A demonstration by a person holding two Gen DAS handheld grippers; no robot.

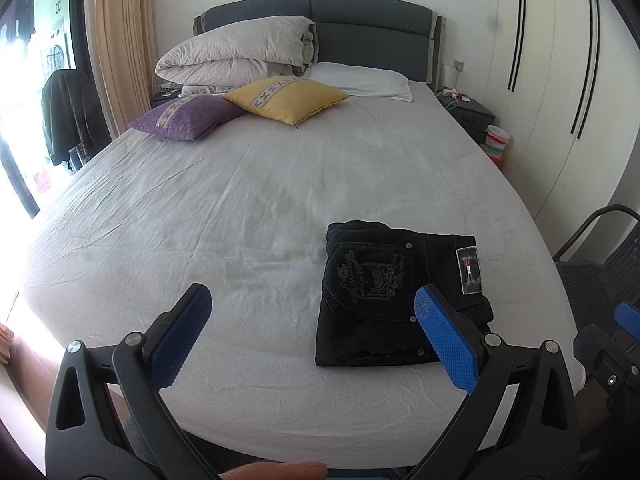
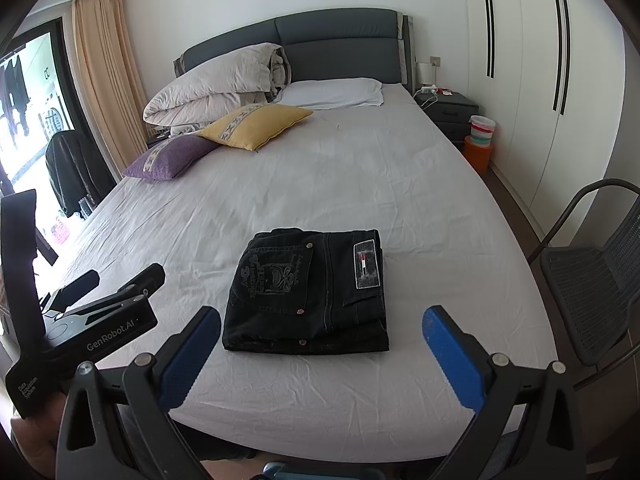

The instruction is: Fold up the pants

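Observation:
A pair of black jeans (image 1: 372, 320) (image 2: 280, 320) lies folded into a compact rectangle on the grey bed sheet (image 1: 240, 200) (image 2: 400, 184), near the foot edge, back pocket and waist patch facing up. My left gripper (image 1: 312, 294) is open and empty, held above the foot of the bed just left of the jeans; the right wrist view shows it at the left (image 2: 120, 276). My right gripper (image 2: 323, 314) is open too, hovering in front of the jeans without touching them. Part of the right gripper shows at the right edge (image 1: 624, 312) of the left wrist view.
A purple cushion (image 1: 188, 116), a yellow cushion (image 1: 288, 98), a rolled duvet (image 1: 236, 52) and a white pillow (image 1: 360, 80) lie at the head of the bed. A dark mesh chair (image 2: 592, 280) stands right of the bed. A nightstand (image 2: 444, 106) and wardrobe doors (image 2: 520, 80) line the right wall.

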